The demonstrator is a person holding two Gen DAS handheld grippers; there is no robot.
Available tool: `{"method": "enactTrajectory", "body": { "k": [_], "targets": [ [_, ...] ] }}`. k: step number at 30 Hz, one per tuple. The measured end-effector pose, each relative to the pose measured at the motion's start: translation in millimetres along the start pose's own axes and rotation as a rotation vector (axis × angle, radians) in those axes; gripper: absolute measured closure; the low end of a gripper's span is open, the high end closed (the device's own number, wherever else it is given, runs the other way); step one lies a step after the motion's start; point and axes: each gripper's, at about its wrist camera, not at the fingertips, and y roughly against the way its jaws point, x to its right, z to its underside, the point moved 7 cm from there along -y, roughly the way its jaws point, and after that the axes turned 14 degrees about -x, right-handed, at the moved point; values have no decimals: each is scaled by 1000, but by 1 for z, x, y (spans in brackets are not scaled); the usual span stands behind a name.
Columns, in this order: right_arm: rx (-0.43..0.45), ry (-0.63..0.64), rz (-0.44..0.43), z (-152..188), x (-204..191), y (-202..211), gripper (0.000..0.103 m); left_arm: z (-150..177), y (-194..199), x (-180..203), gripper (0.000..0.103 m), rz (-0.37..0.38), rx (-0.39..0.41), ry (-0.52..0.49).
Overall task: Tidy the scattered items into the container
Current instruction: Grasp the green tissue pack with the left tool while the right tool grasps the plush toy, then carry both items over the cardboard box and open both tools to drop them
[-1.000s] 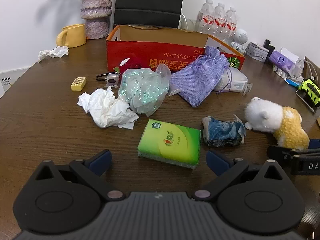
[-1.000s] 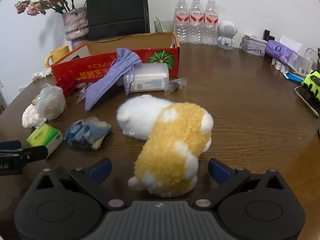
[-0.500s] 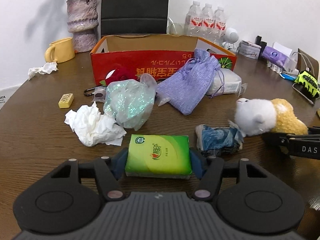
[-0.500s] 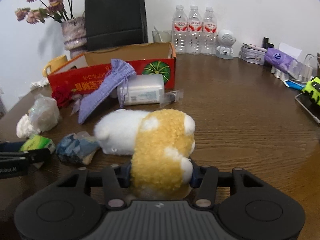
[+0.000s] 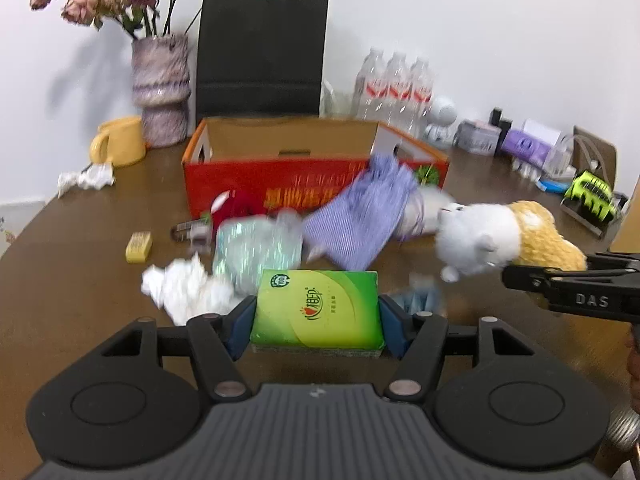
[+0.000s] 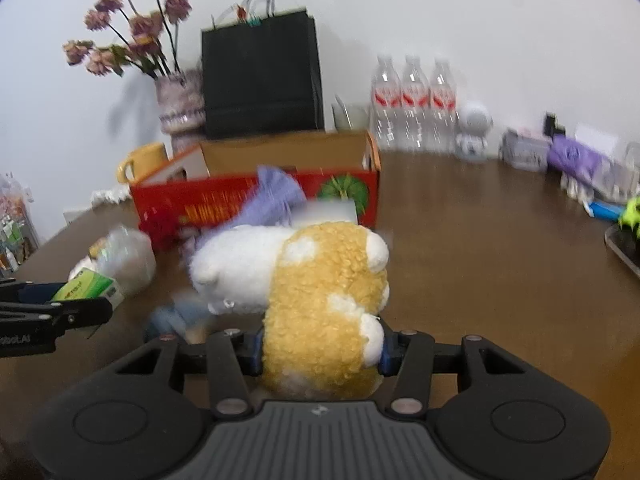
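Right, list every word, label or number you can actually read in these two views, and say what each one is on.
"DAS": white letters on the right gripper, cut off at the picture's edge.
"obotAI", roughly: partial white print on the left gripper, its start cut off.
Green tissue pack: red characters and a round logo, too small to read.
Red cardboard box: yellow characters, blurred.
Water bottles: red labels, unreadable.

"DAS" on the right tool, side-on in the left wrist view.
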Motion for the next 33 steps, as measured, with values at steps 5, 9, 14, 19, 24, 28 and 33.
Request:
{"method": "enactTrajectory", "body": {
  "k": [5,9,14,19,24,28,33],
  "targets": [
    [67,30,-37,-42,-8,2,56,-38,9,-8,39,24,75,10],
    [108,49,-50,-80,-15,-8,55,-76,6,-16,38,15,128,10],
    [129,42,-46,-132,-20,-38,55,-128,-16,-30,38,-59,182,19],
    [82,69,-24,-179,-24,-88,55,-173,-60,-50,38,-73,132,45],
    [-40,71,-19,-208,-21,-145,56,-203,-114,-68,38,-89,23,67],
    [-130,58,-25,-213,-17,-181,55,-209,-154,-76,38,-86,-74,82],
    [-190,45,-23,-208,-16,-204,54,-205,-183,-80,38,-86,-138,86]
  ]
}}
